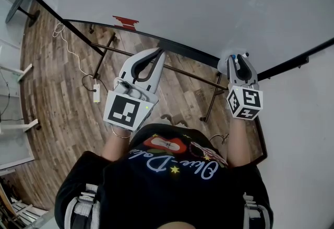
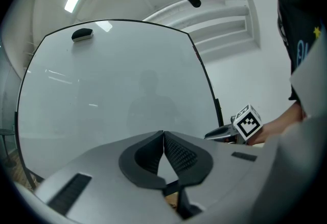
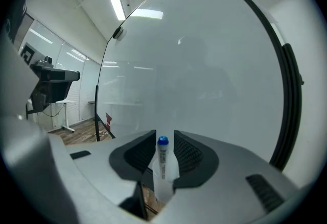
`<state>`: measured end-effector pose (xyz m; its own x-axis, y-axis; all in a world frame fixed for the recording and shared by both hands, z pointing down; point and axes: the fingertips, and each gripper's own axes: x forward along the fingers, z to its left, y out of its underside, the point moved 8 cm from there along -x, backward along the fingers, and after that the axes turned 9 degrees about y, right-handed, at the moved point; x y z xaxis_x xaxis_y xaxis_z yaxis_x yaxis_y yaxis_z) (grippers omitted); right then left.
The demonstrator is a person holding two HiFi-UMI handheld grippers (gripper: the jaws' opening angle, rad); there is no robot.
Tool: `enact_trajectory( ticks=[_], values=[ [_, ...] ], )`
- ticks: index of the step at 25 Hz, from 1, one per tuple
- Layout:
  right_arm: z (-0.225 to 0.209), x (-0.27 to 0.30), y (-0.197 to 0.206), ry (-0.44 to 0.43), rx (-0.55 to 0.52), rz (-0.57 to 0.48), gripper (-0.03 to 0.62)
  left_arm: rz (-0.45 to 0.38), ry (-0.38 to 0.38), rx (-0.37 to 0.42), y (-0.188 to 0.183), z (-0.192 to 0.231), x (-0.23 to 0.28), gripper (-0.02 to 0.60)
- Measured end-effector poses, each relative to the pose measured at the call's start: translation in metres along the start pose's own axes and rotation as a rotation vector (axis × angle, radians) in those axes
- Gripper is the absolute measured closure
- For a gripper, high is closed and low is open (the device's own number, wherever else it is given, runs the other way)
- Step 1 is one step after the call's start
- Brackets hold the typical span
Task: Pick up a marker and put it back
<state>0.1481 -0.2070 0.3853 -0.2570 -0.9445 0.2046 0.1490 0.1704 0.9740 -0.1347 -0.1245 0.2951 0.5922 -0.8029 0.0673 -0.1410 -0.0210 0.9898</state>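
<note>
head view, right claw forward, straddling marker

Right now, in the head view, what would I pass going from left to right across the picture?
White power adapter on its cable on the floor → left gripper → right gripper.

Two grippers: left gripper, right gripper; one marker, one cup, one whiteboard.
</note>
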Motion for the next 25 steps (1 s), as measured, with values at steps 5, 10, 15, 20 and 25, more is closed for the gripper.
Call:
enact_trajectory(
  ticks=[5, 10, 15, 20, 25],
  values=[
    [-0.004, -0.008, -0.007, 0.022, 0.011, -0.032, 0.487, -0.001, 0.011, 0.003, 0.0, -0.002, 0.002, 0.577],
    [-0.007, -0.022, -0.018, 0.038, 0.036, -0.079, 0.488, -0.008, 0.031, -0.001, 0.001, -0.005, 0.004, 0.577],
    [-0.008, -0.042, -0.038, 0.048, 0.04, -0.151, 0.542, -0.016, 0.07, -0.017, 0.001, -0.009, 0.01, 0.577],
    [-0.007, -0.064, -0.053, 0.042, 0.052, -0.223, 0.582, -0.023, 0.12, -0.021, 0.001, -0.018, 0.02, 0.577],
    [-0.003, -0.083, -0.056, -0.034, 0.083, -0.277, 0.594, -0.03, 0.182, -0.025, 0.001, -0.028, 0.034, 0.577]
  ],
)
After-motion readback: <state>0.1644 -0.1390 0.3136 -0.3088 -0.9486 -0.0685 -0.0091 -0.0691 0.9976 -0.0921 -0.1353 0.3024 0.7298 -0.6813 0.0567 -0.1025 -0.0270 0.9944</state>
